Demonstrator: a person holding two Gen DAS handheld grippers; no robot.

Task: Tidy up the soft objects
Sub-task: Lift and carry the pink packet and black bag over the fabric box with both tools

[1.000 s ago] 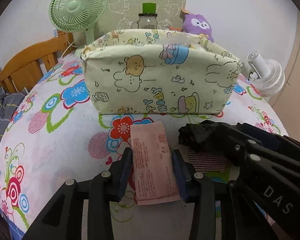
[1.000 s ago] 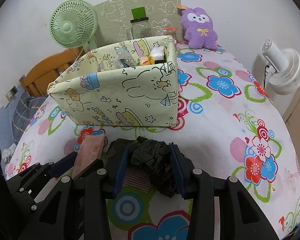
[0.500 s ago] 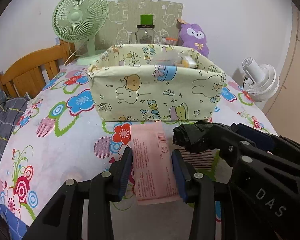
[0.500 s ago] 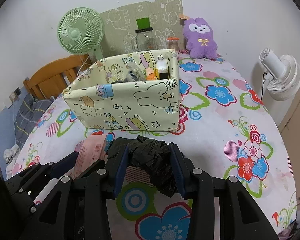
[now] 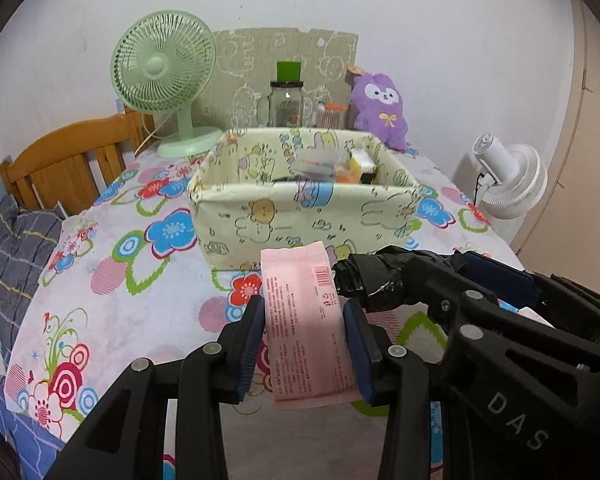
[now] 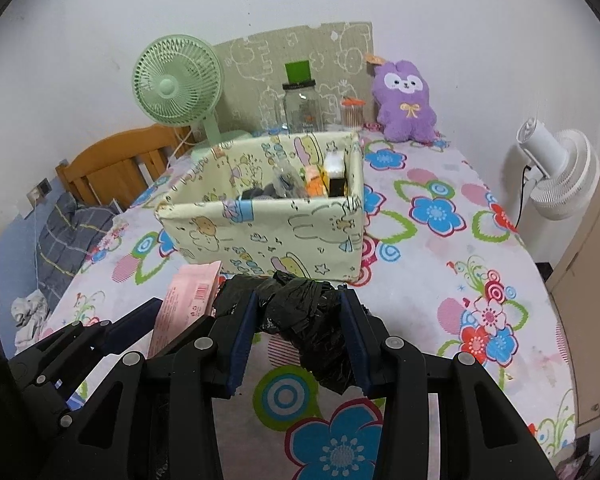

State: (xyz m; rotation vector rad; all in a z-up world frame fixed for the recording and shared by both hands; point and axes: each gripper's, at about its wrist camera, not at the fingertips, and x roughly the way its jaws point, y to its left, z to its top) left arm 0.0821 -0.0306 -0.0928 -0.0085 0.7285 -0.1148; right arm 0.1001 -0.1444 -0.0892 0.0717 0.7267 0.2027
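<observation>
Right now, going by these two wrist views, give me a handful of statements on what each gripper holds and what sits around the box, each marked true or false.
1. The left gripper is shut on the pink packet. True.
2. The right gripper is empty. False: its pads clamp a crumpled black plastic bag.
3. The patterned fabric box already has items inside. True.
4. The purple plush toy lies inside the box. False: it stands behind the box, against the wall.
5. The green fan stands on the floor. False: it stands on the flowered tablecloth, near the wooden chair.
</observation>
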